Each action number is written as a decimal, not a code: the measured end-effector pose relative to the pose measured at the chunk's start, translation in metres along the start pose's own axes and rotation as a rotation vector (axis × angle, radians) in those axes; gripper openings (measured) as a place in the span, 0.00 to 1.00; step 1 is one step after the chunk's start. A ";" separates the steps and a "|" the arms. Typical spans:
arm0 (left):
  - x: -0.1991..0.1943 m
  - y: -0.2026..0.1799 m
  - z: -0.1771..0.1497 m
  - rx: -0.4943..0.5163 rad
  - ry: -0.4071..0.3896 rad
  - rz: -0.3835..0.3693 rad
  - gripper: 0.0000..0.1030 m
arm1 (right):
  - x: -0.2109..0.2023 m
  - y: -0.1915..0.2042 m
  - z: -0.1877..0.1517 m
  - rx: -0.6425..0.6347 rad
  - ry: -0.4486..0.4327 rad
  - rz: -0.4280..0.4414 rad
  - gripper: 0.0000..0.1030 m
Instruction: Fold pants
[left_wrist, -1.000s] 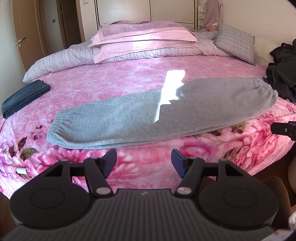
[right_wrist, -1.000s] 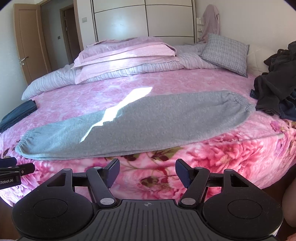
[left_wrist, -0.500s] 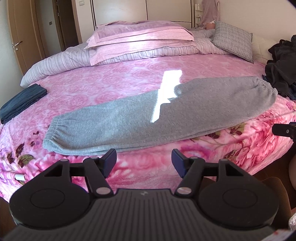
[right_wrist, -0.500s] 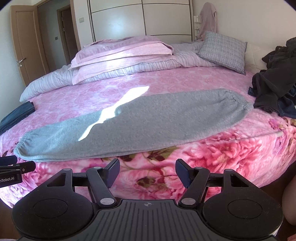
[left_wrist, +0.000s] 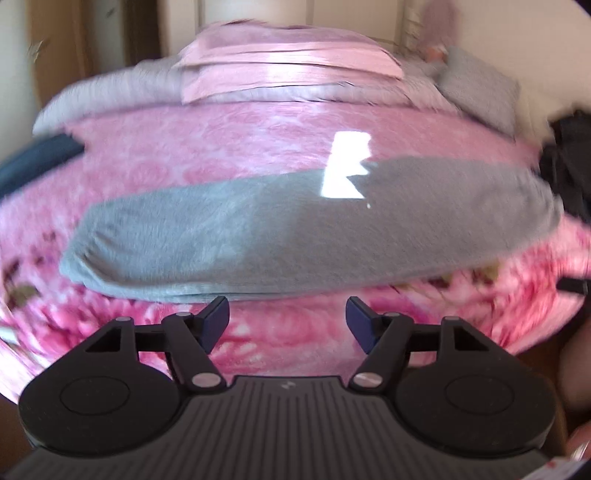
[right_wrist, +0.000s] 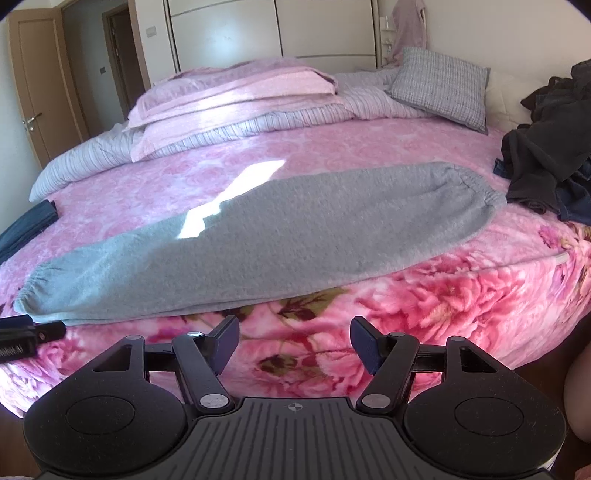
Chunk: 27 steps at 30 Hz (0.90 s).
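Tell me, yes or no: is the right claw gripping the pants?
No. The right claw stands open over the pink bedspread, short of the grey pants, with nothing between its fingers.

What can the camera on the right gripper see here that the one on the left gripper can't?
Only the right wrist view shows the wooden door, the hanging pink garment, and the left gripper's tip at its edge.

Only the left wrist view shows the left gripper in full, jaws opening with nothing between them. It is blurred.

Both show the grey pants flat on the pink bedspread, the dark clothes pile and the grey pillow.
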<state>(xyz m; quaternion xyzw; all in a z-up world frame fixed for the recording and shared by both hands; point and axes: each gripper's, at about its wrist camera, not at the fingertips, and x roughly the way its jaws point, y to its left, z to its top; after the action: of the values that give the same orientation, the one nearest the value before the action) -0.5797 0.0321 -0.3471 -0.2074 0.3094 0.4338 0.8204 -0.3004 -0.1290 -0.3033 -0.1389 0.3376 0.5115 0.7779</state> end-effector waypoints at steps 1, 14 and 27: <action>0.006 0.015 0.000 -0.051 -0.007 -0.012 0.62 | 0.004 -0.002 0.001 0.003 0.008 -0.001 0.62; 0.061 0.178 -0.030 -0.714 -0.081 -0.001 0.40 | 0.048 -0.024 0.017 0.068 0.051 -0.053 0.62; 0.092 0.191 -0.038 -0.913 -0.225 -0.070 0.33 | 0.100 -0.011 0.027 0.051 0.086 -0.040 0.62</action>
<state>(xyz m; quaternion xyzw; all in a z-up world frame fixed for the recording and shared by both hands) -0.7135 0.1653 -0.4513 -0.5090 -0.0108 0.5175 0.6878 -0.2556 -0.0482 -0.3515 -0.1475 0.3809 0.4807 0.7760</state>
